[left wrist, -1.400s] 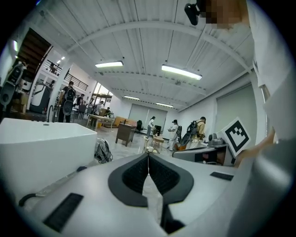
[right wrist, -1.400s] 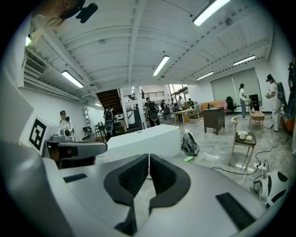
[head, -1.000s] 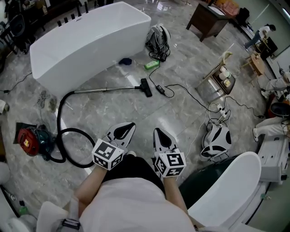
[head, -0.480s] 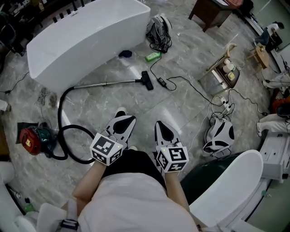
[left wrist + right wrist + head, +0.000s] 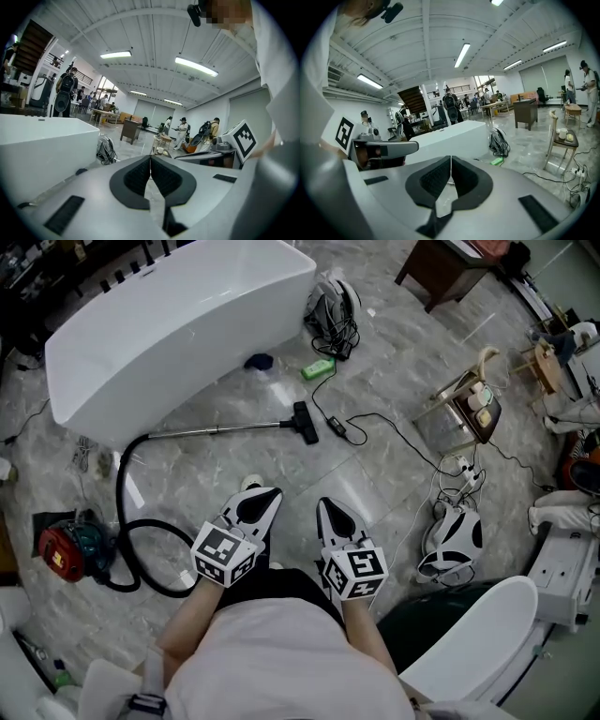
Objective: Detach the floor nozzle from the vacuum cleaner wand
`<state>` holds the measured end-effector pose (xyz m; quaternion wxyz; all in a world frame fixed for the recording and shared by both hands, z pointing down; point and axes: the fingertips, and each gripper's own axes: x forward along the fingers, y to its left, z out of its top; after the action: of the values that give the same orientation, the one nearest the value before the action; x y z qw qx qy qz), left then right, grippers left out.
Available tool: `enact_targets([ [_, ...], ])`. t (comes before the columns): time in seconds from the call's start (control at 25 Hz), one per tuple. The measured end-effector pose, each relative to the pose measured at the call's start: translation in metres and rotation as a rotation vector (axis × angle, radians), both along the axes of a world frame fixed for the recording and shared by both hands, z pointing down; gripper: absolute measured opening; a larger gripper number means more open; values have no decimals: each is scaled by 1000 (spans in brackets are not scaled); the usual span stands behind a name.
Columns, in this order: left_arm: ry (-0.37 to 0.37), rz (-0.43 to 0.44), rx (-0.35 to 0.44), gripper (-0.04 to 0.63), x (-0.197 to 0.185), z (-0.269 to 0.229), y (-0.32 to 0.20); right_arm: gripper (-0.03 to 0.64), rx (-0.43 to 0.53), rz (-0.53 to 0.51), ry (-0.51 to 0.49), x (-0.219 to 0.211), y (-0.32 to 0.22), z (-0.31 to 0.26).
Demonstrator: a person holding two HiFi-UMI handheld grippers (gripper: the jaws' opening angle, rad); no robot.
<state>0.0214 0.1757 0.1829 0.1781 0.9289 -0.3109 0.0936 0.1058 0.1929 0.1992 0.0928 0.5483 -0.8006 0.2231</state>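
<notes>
The black floor nozzle [image 5: 305, 422] lies on the marble floor at the end of a silver wand [image 5: 216, 428] that runs left beside the white bathtub [image 5: 169, 329]. A black hose [image 5: 131, 540] loops from the wand to the red vacuum body [image 5: 58, 551] at the left. My left gripper [image 5: 264, 494] and right gripper [image 5: 324, 507] hang side by side in front of me, well short of the nozzle, both shut and empty. In the left gripper view the jaws [image 5: 150, 161] meet; in the right gripper view the jaws [image 5: 450, 163] meet too, with the wand's tip just visible behind them.
A green object [image 5: 317, 368], a bag with cables [image 5: 330, 306] and a black cord [image 5: 375, 423] lie beyond the nozzle. A small stand [image 5: 459, 409], a power strip [image 5: 457, 468] and a white-and-black machine [image 5: 450, 535] sit at the right. A white toilet-like shell [image 5: 473, 634] is near my right side.
Both grippers moved forward together with me toward the wand; the nozzle and bathtub now sit slightly nearer in view. The jaws stayed shut.
</notes>
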Motion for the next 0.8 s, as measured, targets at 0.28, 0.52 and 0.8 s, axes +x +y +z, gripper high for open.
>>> enact_targets([
  [0.28, -29, 64, -17, 9, 0, -7, -111, 17, -25, 16, -21, 1, -107, -5],
  [0.52, -44, 101, -22, 9, -2, -2, -196, 17, -16, 19, -9, 2, -199, -9],
  [0.8, -52, 136, -35, 9, -2, 14, -267, 17, 27, -84, 41, -1, -283, 0],
])
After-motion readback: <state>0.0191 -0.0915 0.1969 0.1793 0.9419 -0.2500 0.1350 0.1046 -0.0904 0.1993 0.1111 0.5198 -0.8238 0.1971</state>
